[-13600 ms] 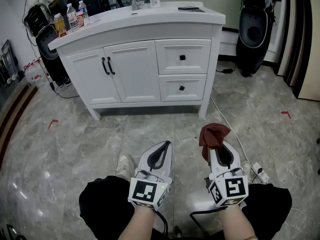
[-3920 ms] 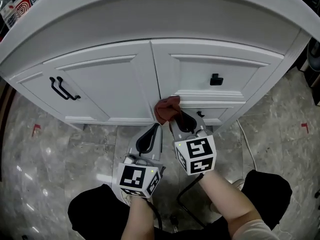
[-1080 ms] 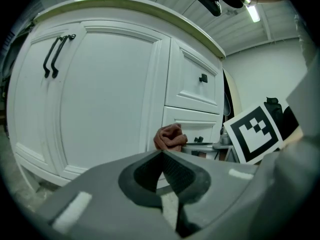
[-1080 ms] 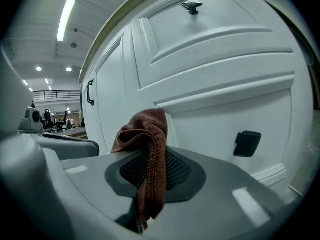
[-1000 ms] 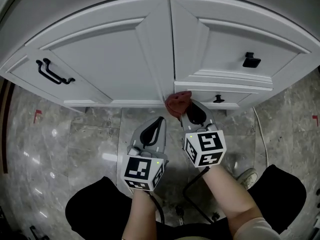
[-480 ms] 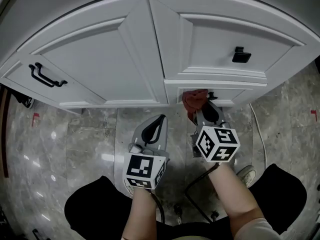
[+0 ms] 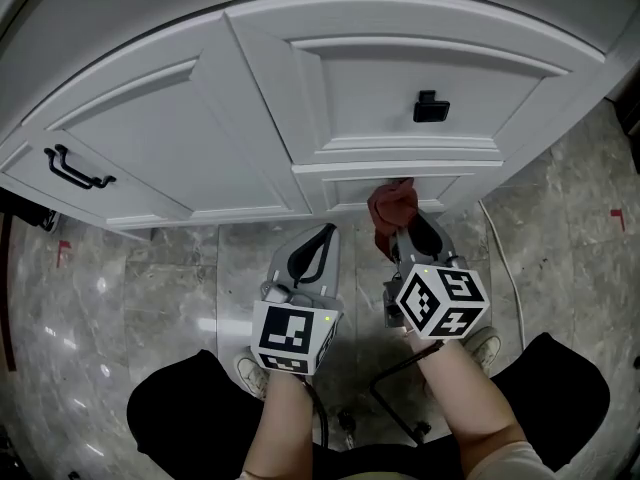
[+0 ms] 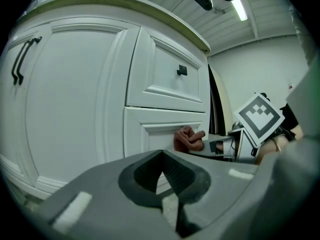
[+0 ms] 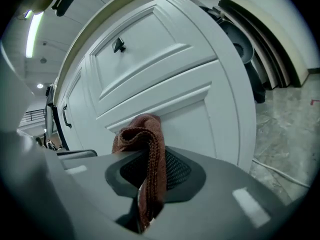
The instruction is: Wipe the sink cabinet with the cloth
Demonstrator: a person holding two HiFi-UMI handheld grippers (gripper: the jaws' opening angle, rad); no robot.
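The white sink cabinet (image 7: 250,118) fills the upper head view, with two drawers at the right and doors at the left. A dark red cloth (image 7: 392,208) is bunched against the lower drawer's front (image 9: 200,119). My right gripper (image 7: 405,230) is shut on the cloth (image 9: 147,159), whose tail hangs down between the jaws. The cloth (image 8: 189,139) also shows in the left gripper view, pressed to the lower drawer. My left gripper (image 7: 322,236) is shut and holds nothing, hanging over the floor just left of the right one.
The upper drawer has a black square knob (image 7: 431,106). Black bar handles (image 7: 72,166) sit on the left doors. A white cable (image 7: 500,258) runs over the grey marble floor (image 7: 150,298) at the right. A dark bag (image 9: 247,49) stands beside the cabinet.
The right gripper with the cloth has slid a little to the right along the lower drawer front since one second ago. The left gripper has stayed in place.
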